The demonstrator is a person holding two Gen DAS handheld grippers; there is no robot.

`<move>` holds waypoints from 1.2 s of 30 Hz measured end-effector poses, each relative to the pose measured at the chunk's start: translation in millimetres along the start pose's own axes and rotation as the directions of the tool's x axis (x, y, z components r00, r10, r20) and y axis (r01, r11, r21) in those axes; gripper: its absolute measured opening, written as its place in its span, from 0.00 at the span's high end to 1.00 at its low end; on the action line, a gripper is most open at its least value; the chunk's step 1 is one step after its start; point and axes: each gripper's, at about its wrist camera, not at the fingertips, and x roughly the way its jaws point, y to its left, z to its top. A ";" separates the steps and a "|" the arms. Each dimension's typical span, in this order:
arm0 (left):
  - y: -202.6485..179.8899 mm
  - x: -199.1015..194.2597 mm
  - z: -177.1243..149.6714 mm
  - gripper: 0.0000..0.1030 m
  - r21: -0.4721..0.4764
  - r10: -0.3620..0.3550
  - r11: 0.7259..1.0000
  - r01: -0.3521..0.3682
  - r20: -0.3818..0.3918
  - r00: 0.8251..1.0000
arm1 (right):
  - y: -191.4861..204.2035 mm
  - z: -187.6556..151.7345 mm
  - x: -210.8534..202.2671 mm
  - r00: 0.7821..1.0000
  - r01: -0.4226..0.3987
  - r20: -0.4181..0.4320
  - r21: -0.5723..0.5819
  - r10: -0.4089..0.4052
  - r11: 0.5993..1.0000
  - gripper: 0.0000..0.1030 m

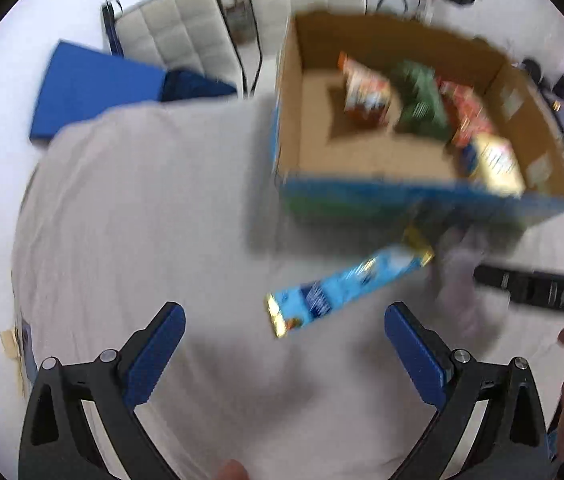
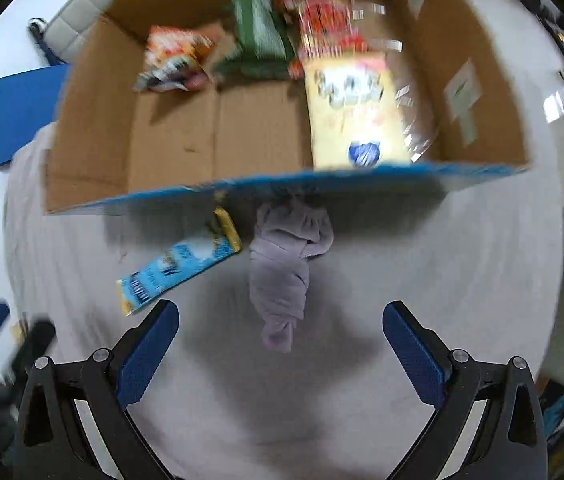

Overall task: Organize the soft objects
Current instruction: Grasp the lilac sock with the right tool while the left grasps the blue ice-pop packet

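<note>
A light-blue snack packet (image 1: pixel 346 286) with gold ends lies on the grey cloth in front of an open cardboard box (image 1: pixel 294 92). It also shows in the right wrist view (image 2: pixel 179 266). A crumpled lilac cloth (image 2: pixel 286 268) lies beside it, against the box's blue front wall (image 2: pixel 282 186); it is blurred in the left wrist view (image 1: pixel 462 264). The box holds several snack bags: orange (image 2: pixel 173 54), green (image 2: pixel 259 38), red (image 2: pixel 326 20) and yellow (image 2: pixel 356 108). My left gripper (image 1: pixel 284 340) is open and empty just short of the packet. My right gripper (image 2: pixel 282 336) is open and empty over the lilac cloth's near end.
The grey cloth (image 1: pixel 141 220) covers the table. A blue pad (image 1: pixel 93 84) and white padded chairs (image 1: pixel 177 36) stand beyond its far left edge. The right gripper's black body (image 1: pixel 538 286) reaches in from the right in the left wrist view. Both views are motion-blurred.
</note>
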 end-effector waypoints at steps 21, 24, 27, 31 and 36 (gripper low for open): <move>-90.0 113.1 21.3 0.05 0.458 0.008 0.886 0.076 -0.179 0.984 | -29.8 -27.9 46.9 0.995 0.065 -0.079 0.038 -0.062 0.997 0.59; -95.8 119.9 20.6 0.27 0.442 -0.017 0.891 0.107 -0.202 0.979 | -38.5 -33.4 45.6 0.994 0.077 -0.081 0.050 -0.072 0.996 0.59; -99.0 120.8 20.7 0.46 0.386 -0.064 0.908 0.161 -0.252 0.966 | -42.3 -37.6 46.8 0.993 0.078 -0.089 0.059 -0.073 0.995 0.59; -98.5 119.0 12.5 0.54 0.254 -0.141 0.939 0.233 -0.335 0.932 | -51.7 -44.8 47.7 0.992 0.078 -0.100 0.062 -0.071 0.995 0.59; -96.8 119.5 -13.7 0.57 0.030 -0.282 0.945 0.327 -0.435 0.855 | -53.6 -59.5 48.4 0.991 0.074 -0.117 0.043 -0.068 0.996 0.59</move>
